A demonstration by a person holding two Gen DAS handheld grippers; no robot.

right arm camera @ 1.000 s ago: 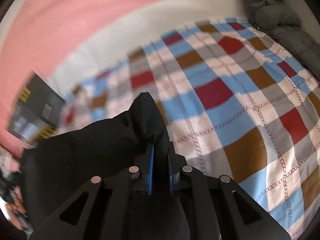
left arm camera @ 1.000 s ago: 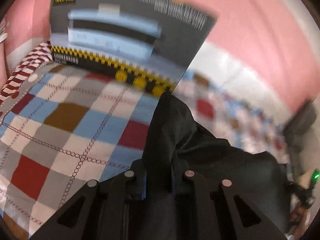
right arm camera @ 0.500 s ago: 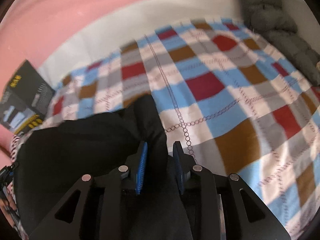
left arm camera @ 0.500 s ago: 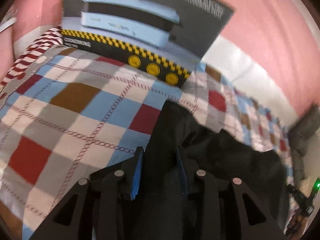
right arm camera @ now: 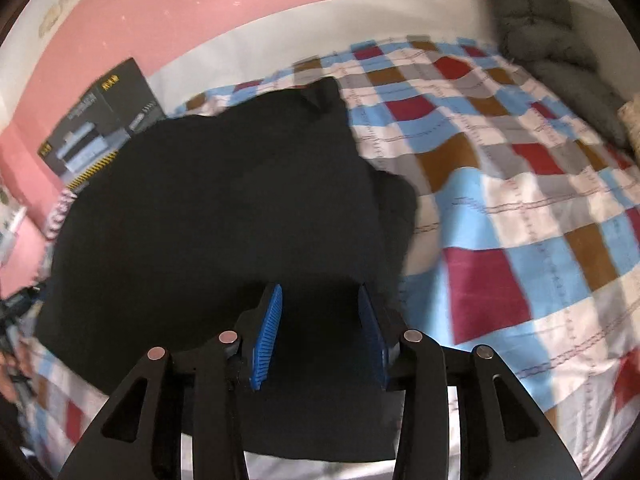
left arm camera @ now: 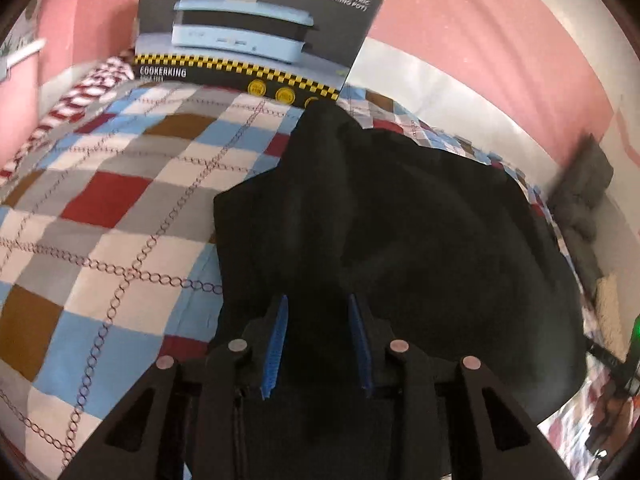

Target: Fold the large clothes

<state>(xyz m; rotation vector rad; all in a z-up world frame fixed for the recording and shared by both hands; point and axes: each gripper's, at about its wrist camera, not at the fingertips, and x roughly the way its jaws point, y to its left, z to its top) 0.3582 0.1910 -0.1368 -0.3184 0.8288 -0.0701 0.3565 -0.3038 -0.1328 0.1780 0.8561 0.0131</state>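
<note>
Now the big black garment (left arm camera: 400, 216) lies spread on the bed (left arm camera: 120, 208), over the checked quilt, and one far corner almost reaches the cooker box (left arm camera: 256, 36) that leans on the pink wall (left arm camera: 460, 16). From the right side the same black cloth (right arm camera: 224, 200) looks mostly flat, with a small lump sticking out at its right edge. Both claws have just been opening. The left claw (left arm camera: 318, 340) has its blue pads apart, with black cloth lying loose between them and not pinched. The right claw (right arm camera: 320, 332) is spread a bit wider, and the cloth under it is not squeezed either. So I think one fold has just been laid down and let go. Next, I guess both claws need to find a fresh edge of the cloth, pinch it, and bring it over again. That bump on the right may need smoothing first. A grey padded thing (right arm camera: 536, 12) sits far off by the wall.
</note>
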